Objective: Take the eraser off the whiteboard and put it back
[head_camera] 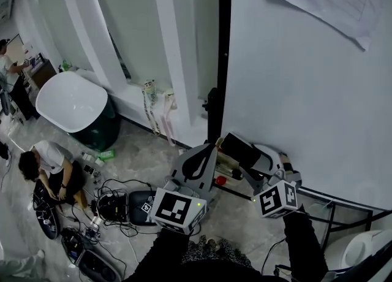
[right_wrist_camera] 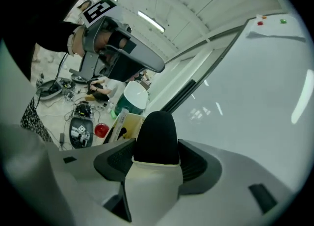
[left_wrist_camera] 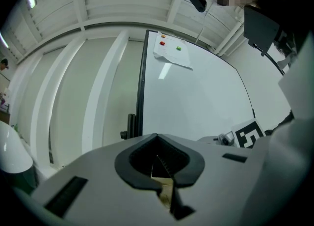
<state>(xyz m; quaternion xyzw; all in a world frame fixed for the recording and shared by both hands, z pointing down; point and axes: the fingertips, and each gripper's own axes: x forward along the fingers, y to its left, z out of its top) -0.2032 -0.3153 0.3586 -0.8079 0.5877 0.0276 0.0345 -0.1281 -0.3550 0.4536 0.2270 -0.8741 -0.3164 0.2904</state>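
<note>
Whiteboard [head_camera: 306, 91] stands upright on the right. Right hand-held gripper [right_wrist_camera: 156, 160] is clamped on the eraser [right_wrist_camera: 156, 131], held just off the board, black end forward. Left hand-held gripper [left_wrist_camera: 159, 163] has jaws together, nothing in them. To return the eraser, probably set it flat against the board before easing the jaws apart.
</note>
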